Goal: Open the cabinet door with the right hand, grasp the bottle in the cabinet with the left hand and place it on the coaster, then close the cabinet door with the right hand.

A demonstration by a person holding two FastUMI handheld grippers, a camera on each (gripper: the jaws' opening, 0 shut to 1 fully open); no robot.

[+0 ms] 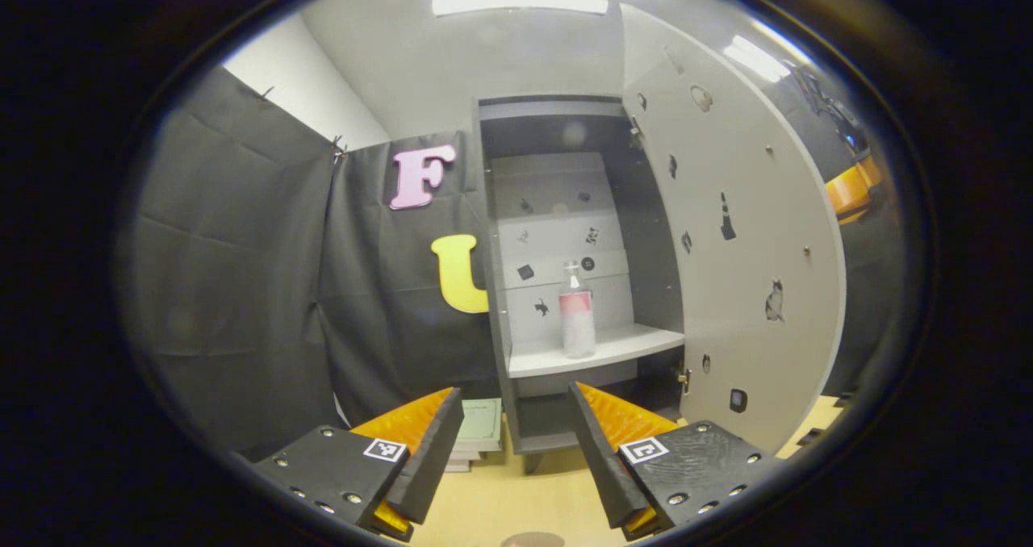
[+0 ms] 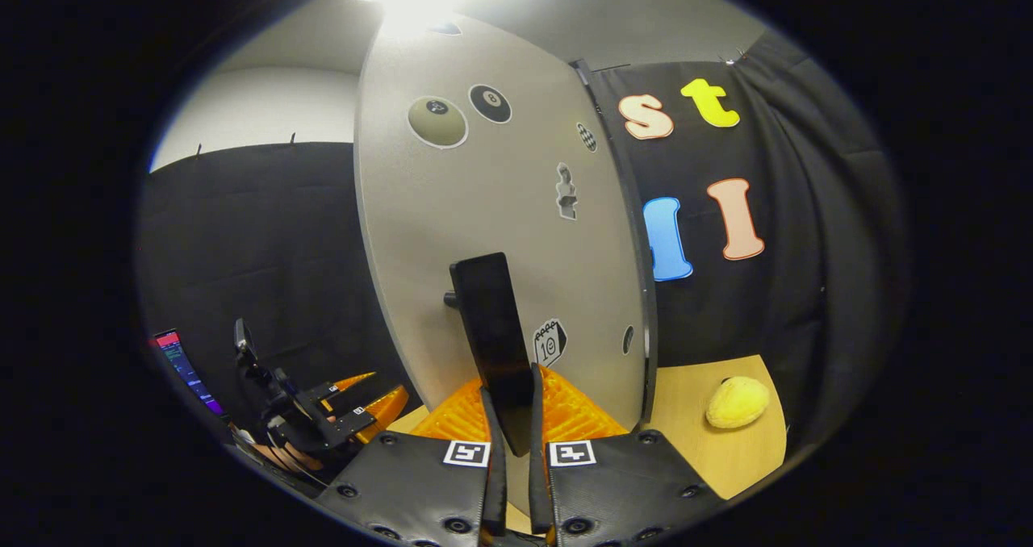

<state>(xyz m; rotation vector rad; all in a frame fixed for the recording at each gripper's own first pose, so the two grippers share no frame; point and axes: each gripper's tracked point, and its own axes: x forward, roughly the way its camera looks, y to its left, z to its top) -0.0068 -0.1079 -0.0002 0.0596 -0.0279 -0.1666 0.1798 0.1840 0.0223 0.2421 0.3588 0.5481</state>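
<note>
The grey cabinet [image 1: 565, 361] stands open, its door [image 1: 742, 240] swung out to the right. On the shelf inside stands a clear bottle [image 1: 577, 311] with a pink label and a pump top, upright. My left gripper [image 1: 516, 426] is open, some way in front of the cabinet and apart from the bottle. In the right gripper view the door's outer face [image 2: 500, 216] is close up, and my right gripper [image 2: 512, 418] is shut on its black handle [image 2: 494, 321]. The left gripper [image 2: 355, 406] appears low on the left, held by a hand.
A stack of books [image 1: 476, 430] lies on the tan table [image 1: 516, 498] left of the cabinet's foot. A yellow lemon-like object [image 2: 737, 402] rests on the table past the door's edge. A lit screen [image 2: 181, 365] glows at the far left. Black cloth walls surround the booth.
</note>
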